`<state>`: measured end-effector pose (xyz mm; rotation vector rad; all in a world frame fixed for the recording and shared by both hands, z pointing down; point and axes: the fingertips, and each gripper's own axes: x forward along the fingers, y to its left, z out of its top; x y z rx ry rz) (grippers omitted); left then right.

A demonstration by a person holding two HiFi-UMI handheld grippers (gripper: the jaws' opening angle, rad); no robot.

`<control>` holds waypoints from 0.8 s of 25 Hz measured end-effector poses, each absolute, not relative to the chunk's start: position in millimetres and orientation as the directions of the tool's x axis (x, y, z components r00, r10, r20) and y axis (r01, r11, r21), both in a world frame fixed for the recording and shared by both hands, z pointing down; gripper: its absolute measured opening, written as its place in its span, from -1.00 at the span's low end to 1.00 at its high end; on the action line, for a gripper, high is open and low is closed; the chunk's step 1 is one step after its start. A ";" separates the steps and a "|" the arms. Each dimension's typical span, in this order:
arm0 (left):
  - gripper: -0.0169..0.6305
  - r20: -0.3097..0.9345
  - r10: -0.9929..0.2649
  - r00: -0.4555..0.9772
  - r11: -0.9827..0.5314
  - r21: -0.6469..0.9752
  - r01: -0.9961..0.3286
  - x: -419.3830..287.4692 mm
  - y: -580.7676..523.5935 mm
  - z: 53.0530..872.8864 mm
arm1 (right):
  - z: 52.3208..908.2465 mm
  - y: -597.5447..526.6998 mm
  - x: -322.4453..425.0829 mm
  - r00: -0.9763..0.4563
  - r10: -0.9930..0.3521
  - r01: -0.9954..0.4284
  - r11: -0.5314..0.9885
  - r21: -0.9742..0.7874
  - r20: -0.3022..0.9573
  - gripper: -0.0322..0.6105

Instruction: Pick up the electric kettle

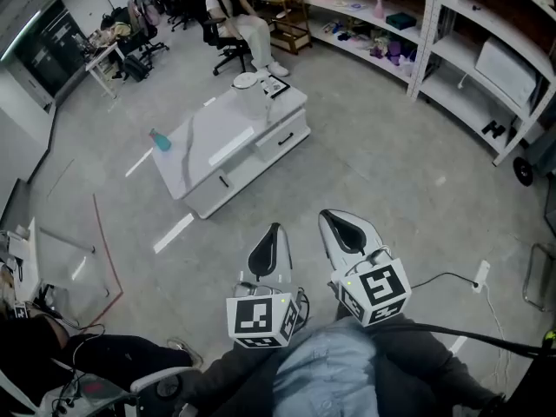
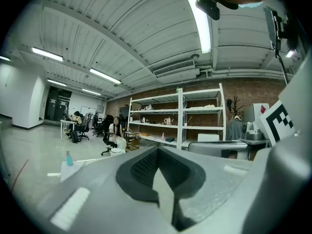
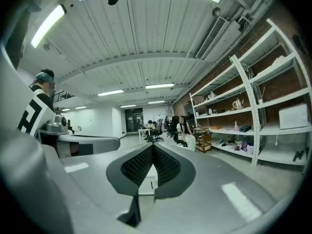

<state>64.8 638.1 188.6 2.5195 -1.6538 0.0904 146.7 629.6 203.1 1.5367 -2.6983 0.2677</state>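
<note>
A low white table stands on the floor several steps ahead. At its far end sits a white round object; I cannot tell whether it is the electric kettle. A teal bottle stands at the table's left end. Both grippers are held close to the body, far from the table. My left gripper is shut with nothing between its pads. Beside it, my right gripper is likewise shut and holds nothing. A small teapot-like pot rests on the shelving.
White shelving with boxes and small items lines the right wall. A person sits on an office chair behind the table. A cable and power strip lie on the floor at right. Desks and chairs stand at the far left.
</note>
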 end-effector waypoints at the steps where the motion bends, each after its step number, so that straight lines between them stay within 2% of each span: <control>1: -0.94 0.123 -0.906 0.405 -0.398 0.076 -0.914 68.8 637.3 190.7 | 204.1 629.0 149.0 -0.519 -0.849 -0.851 0.503 -0.150 0.102 -0.82; 13: -0.94 0.177 -0.875 0.451 -0.444 0.079 -0.893 146.2 634.4 214.9 | 222.4 623.6 212.8 -0.534 -0.839 -0.838 0.510 -0.193 0.101 -0.82; 20: -0.94 0.237 -0.870 0.433 -0.427 0.075 -0.901 156.2 631.9 238.9 | 251.0 618.6 218.0 -0.568 -0.813 -0.810 0.527 -0.256 0.125 -0.82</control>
